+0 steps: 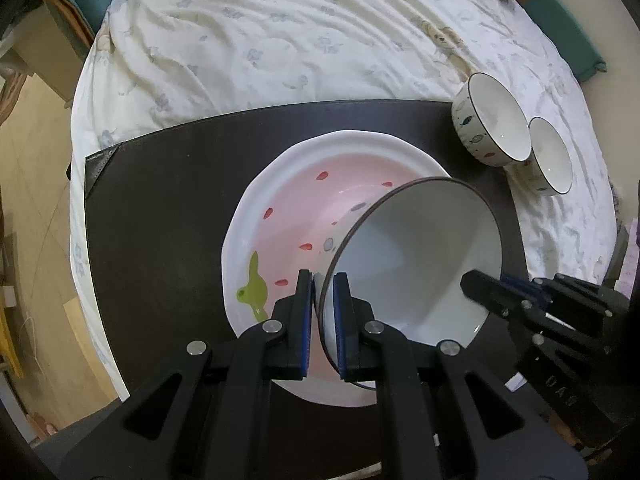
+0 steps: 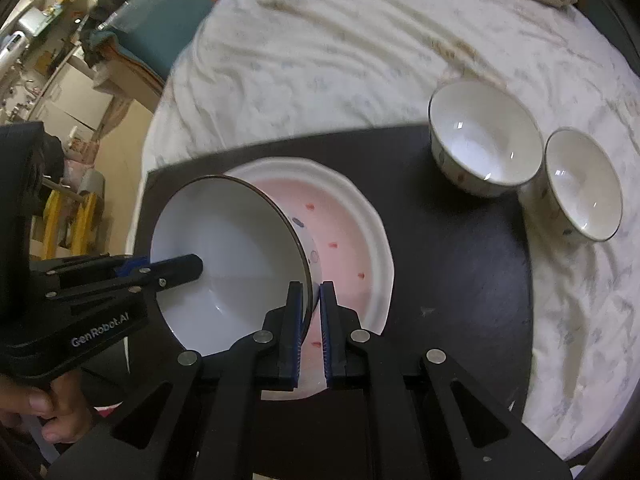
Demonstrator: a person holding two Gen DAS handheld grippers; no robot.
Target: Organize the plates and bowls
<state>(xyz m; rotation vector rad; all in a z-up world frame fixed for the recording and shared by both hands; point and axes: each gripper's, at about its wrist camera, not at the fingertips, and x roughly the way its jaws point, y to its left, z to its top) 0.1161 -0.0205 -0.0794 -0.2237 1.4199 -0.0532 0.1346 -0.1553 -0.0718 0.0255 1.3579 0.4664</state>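
A large white bowl point(image 1: 420, 264) with a dark rim and small painted spots hangs tilted over a pink plate point(image 1: 296, 208) with red marks and a white scalloped edge. My left gripper point(image 1: 323, 278) is shut on the bowl's rim at one side. My right gripper point(image 2: 311, 286) is shut on the opposite rim of the same bowl point(image 2: 228, 248). Each gripper shows in the other's view, the right gripper point(image 1: 480, 286) and the left gripper point(image 2: 188, 268), one finger inside the bowl. The plate point(image 2: 352, 220) lies on a dark mat point(image 1: 160, 200). Whether the bowl touches the plate I cannot tell.
Two small white bowls point(image 1: 496, 120) point(image 1: 552, 156) stand side by side at the mat's far right corner, the second on the white patterned cloth point(image 1: 260, 40) covering the round table. A hand point(image 2: 40, 412) grips the left gripper's handle. Furniture and clutter point(image 2: 60, 40) stand beyond the table's left edge.
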